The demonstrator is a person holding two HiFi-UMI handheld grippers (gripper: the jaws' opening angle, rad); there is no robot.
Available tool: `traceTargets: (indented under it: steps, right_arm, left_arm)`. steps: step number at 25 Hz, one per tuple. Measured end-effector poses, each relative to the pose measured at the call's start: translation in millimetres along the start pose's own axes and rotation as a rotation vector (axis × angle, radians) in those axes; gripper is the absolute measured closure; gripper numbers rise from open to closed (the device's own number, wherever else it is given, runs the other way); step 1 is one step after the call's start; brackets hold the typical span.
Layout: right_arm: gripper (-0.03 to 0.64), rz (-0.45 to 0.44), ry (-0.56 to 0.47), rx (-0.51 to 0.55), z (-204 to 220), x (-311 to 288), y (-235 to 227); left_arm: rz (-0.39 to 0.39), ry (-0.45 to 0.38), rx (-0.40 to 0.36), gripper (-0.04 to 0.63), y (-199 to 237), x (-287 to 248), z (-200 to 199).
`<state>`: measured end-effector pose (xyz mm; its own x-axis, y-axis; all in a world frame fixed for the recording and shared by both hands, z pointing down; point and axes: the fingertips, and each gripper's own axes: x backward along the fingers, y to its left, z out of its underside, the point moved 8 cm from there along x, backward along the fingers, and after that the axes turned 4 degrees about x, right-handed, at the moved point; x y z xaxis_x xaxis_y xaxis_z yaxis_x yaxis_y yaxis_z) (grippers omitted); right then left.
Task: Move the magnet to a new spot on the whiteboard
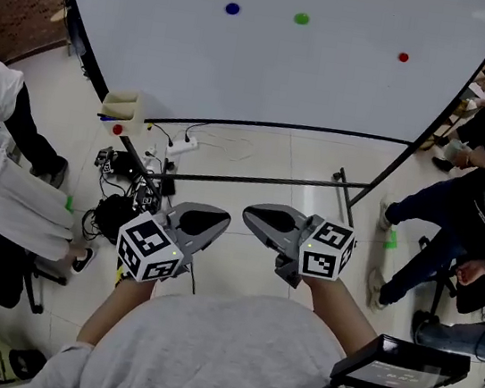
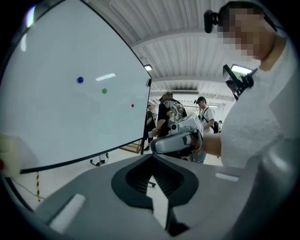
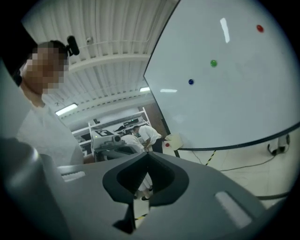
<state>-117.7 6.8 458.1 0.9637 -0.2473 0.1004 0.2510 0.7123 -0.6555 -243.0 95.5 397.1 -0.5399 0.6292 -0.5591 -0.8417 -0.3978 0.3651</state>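
On the whiteboard (image 1: 243, 71) sit three magnets (image 1: 301, 18); left gripper (image 1: 209, 221) and right gripper (image 1: 262, 217) fingers meet, empty.

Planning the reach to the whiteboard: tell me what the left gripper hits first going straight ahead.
Probably the right gripper, which sits just beyond the left gripper's shut jaw tips in its own view; the whiteboard lies off to the side. Depth is unclear.

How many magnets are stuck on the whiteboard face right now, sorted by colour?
Blue magnet: 1
Green magnet: 1
Red magnet: 1
Total on the whiteboard: 3
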Motion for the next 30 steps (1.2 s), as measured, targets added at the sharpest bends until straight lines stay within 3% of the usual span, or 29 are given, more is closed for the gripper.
traceTargets:
  steps: [5, 13, 24, 30]
  right_arm:
    - [0.614, 0.078, 0.077, 0.140, 2, -16, -8]
    - [0.614, 0.153, 0.245, 0.310, 1, -24, -3]
    - [0.614, 0.111, 0.205, 0.381, -19, 17, 31]
    - [0.614, 0.071, 0.171, 0.360, -13, 64, 54]
  left_arm:
    - [0.003, -0.029, 0.005, 0.614, 20, 10, 2]
    - [-0.037, -0.004, -0.040, 0.614, 35, 23, 7]
    - [-0.064, 0.032, -0.127, 0.614, -26, 8, -14]
    - [-0.090, 0.050, -0.118, 0.614, -80, -11, -13]
